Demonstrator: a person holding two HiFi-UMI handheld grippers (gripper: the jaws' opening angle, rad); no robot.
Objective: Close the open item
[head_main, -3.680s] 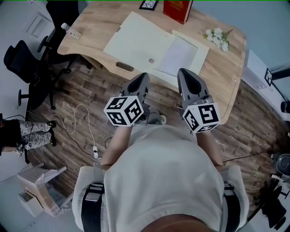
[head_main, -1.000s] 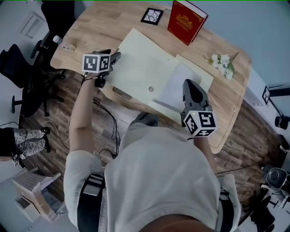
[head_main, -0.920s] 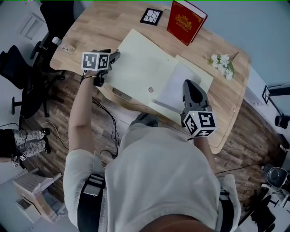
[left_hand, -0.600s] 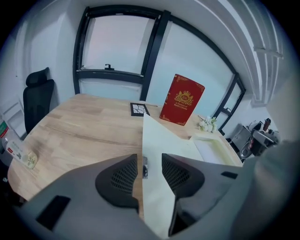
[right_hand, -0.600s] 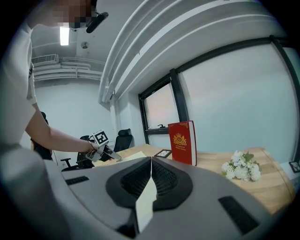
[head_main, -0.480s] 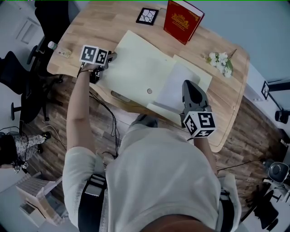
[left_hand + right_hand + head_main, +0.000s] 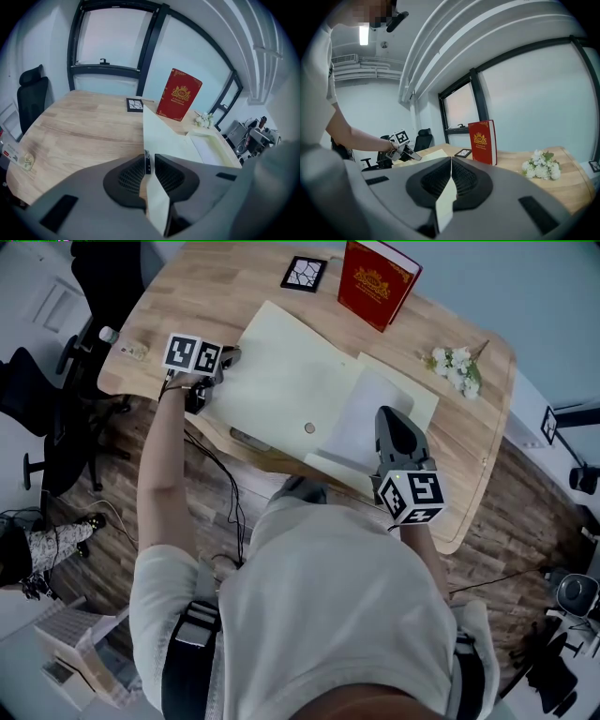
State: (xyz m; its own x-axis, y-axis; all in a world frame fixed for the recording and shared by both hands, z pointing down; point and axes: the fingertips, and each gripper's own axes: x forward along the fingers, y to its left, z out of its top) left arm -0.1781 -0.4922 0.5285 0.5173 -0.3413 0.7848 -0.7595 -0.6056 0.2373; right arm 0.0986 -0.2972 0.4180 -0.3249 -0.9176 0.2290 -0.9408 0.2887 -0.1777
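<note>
Head view: a cream folder (image 7: 291,381) is seen lying open across the middle of the tabletop (image 7: 187,296), reaching its near edge, with a white sheet (image 7: 361,423) on the right half. Gold lettering under a crest is carried by the red book (image 7: 375,282) stood at the far edge, but it cannot be read. Beside it a black square tile (image 7: 305,273) is laid, and white flowers (image 7: 453,369) lie toward the right edge. The left gripper (image 7: 232,357) is placed at the folder's left edge. Its jaws have just been closing and are pressed narrowly on the flap. The right gripper (image 7: 389,416) is held near the tabletop's near edge, jaws drawn together on a cream strip of the folder. Windows (image 7: 112,37) are shown only in the gripper views, floor cables (image 7: 220,484) only from above.
</note>
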